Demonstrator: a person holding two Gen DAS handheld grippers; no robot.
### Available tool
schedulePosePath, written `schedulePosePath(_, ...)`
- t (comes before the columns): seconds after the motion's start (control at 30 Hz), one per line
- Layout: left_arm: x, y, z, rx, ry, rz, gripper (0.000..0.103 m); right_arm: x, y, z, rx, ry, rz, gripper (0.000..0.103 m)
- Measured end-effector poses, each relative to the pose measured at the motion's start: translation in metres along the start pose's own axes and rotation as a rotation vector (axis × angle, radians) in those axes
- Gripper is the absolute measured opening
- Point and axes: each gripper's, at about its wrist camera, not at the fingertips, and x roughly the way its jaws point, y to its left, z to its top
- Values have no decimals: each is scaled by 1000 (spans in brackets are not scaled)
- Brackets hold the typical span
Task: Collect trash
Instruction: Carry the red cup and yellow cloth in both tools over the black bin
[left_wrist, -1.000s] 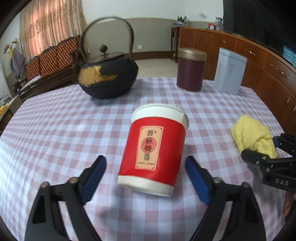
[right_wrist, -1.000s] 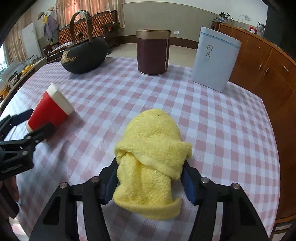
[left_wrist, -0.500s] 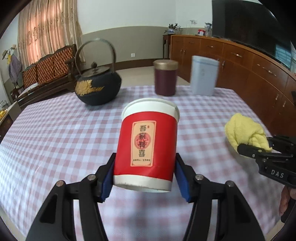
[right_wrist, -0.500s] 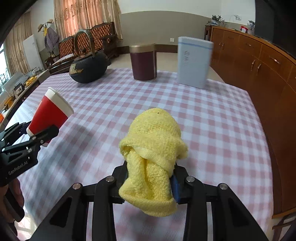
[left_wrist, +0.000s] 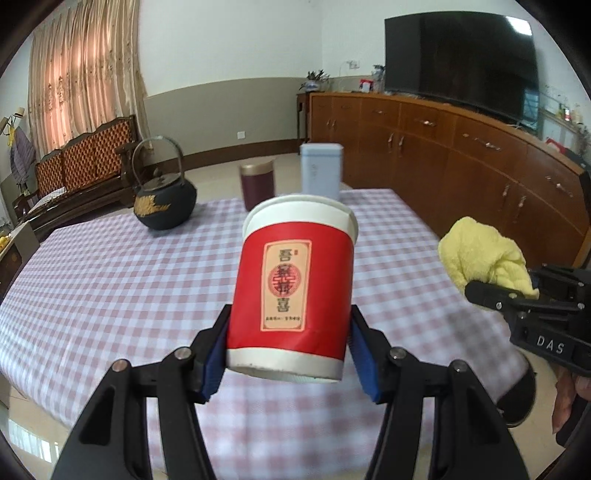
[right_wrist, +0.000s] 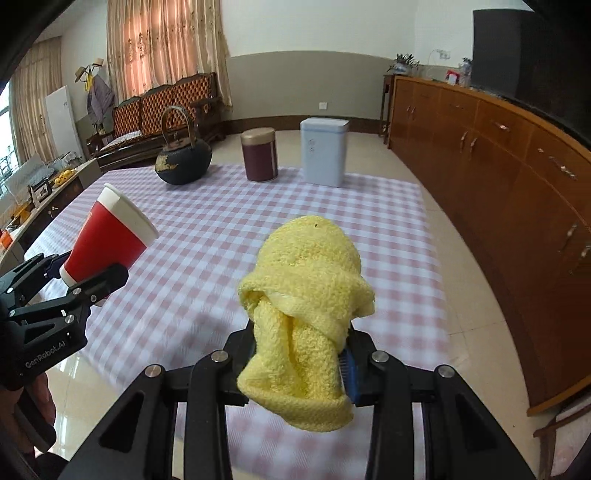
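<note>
The left gripper (left_wrist: 290, 354) is clamped on a paper cup (left_wrist: 295, 288), its blue pads pressing both sides of the cup near the base. The cup is red with a white rim band and a white base band, and carries a tan label with a red round emblem and printed characters. It is held clear of the table (left_wrist: 110, 280), mouth tilted away from the camera, above the near part of the pink-and-white checked cloth.

The right gripper (right_wrist: 301, 363) is clamped on a yellow cloth (right_wrist: 306, 291). The cloth is a loosely bunched terry towel, rounded at the top, with folded layers hanging below the pads. It is also held clear of the table, above its near edge.

At the far side of the table stand, from left to right, a black kettle (right_wrist: 183, 162) with a hoop handle and gold marking, a dark red canister (right_wrist: 259, 155) with a gold lid, and a pale blue tin (right_wrist: 324, 151).

The left wrist view alone shows the cup label, the cup's underside rim and a dark television (left_wrist: 461, 62) above the wooden cabinets (left_wrist: 461, 166). The right wrist view alone shows the cup from the side, tilted, and the cloth's full draped shape.
</note>
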Motion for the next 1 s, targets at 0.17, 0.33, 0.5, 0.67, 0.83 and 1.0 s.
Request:
schedulePosePath(0.17,-26,-29,-7,15,-28,-38,60,-41,-21,-23,29,-26,-29,39)
schedulePosePath(0.33,-41,-59,-16,37,-34,-83,60,-75,-51,-48,78,-37,-73,39)
schedulePosePath(0.5,-54,-94,-19,63,-48,-142,60,-104,-74,-70,121,-48,-118,39)
schedulePosePath(0.67,-65,-128,-23,93,-56,-192,60,-131,-96,-88,161,-66,-168,39)
schedulePosePath(0.83,-73,-153,-29,120,-64,-234,60,-155,-117,-109,188,-82,-213,39)
schedulePosePath(1.0,-81,-181,-35,154,-74,-274,60,-173,-135,-124,217,-88,-256,39)
